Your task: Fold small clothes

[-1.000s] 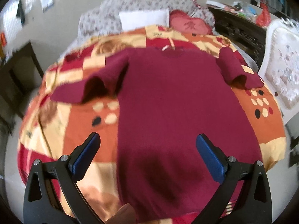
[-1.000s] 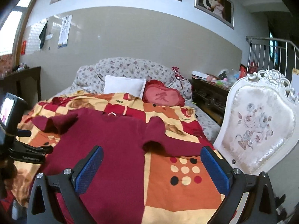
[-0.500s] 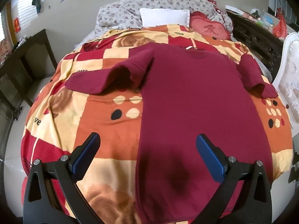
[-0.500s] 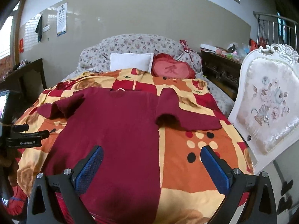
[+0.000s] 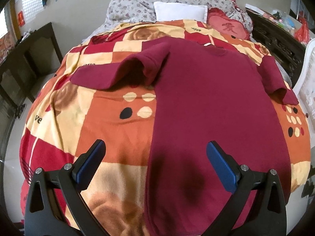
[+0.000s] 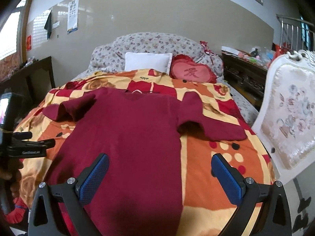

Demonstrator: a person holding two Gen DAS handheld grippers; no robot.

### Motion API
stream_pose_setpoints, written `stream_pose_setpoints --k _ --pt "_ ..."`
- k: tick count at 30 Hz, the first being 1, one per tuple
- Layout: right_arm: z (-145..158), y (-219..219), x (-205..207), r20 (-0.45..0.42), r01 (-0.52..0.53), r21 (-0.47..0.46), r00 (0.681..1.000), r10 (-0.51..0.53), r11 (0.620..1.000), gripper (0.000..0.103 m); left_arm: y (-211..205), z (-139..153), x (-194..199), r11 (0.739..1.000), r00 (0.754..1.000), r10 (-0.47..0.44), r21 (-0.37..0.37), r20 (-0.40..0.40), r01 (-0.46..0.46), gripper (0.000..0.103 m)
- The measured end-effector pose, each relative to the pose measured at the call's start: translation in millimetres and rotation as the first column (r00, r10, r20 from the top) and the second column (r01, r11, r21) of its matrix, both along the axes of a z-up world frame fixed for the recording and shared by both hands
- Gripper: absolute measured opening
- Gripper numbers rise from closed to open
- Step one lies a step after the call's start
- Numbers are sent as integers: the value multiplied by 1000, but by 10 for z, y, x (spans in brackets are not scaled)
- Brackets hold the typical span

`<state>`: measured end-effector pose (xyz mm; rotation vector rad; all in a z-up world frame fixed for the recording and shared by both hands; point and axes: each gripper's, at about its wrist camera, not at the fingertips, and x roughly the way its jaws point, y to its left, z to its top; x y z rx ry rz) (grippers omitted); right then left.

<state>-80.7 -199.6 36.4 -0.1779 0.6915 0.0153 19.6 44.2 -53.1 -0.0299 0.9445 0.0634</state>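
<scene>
Maroon sweater [image 5: 206, 102] lies flat on the bed [image 5: 110, 129], collar far. Left tongs [image 5: 155, 167] and right tongs [image 6: 159, 179] hover apart, holding nothing. Recommended: pinch each rumpled sleeve at its cuff and fold it squarely inward.

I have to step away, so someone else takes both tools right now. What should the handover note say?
Left tool: open, empty, above the hem end of the shirt.
Right tool: open, empty, same end, further right.
Maroon shirt: spread flat on the patterned blanket, collar toward the pillows; both sleeves out to the sides, each buckled near the shoulder.
Done: shirt laid out.
Left: every fold, likely sleeves first.
</scene>
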Motion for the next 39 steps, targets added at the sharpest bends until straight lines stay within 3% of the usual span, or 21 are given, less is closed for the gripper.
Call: stream_pose_setpoints --k 9,16,25,29,36,39 --pt "-261 192 476 -64 1 31 998 1 1000 103 91 -104 66 1000 999 -6 -21 -32 6 103" --pt "-331 192 493 -68 12 46 998 -9 999 103 126 -132 100 999 1000 18 26 -24 -18 103" --pt "-665 88 714 -88 54 5 995 -53 999 103 146 -284 212 1000 997 24 -8 -73 -25 103" --pt "-722 13 714 -93 74 41 993 -70 996 103 106 -283 181 1000 998 15 25 -57 -14 103" --pt "-935 12 776 -93 46 -10 995 -47 999 103 137 -292 225 999 997 27 -16 -72 -28 103" --pt "-1140 -70 822 -141 65 -1 988 -64 998 103 122 -261 229 1000 998 25 -5 -65 -25 103"
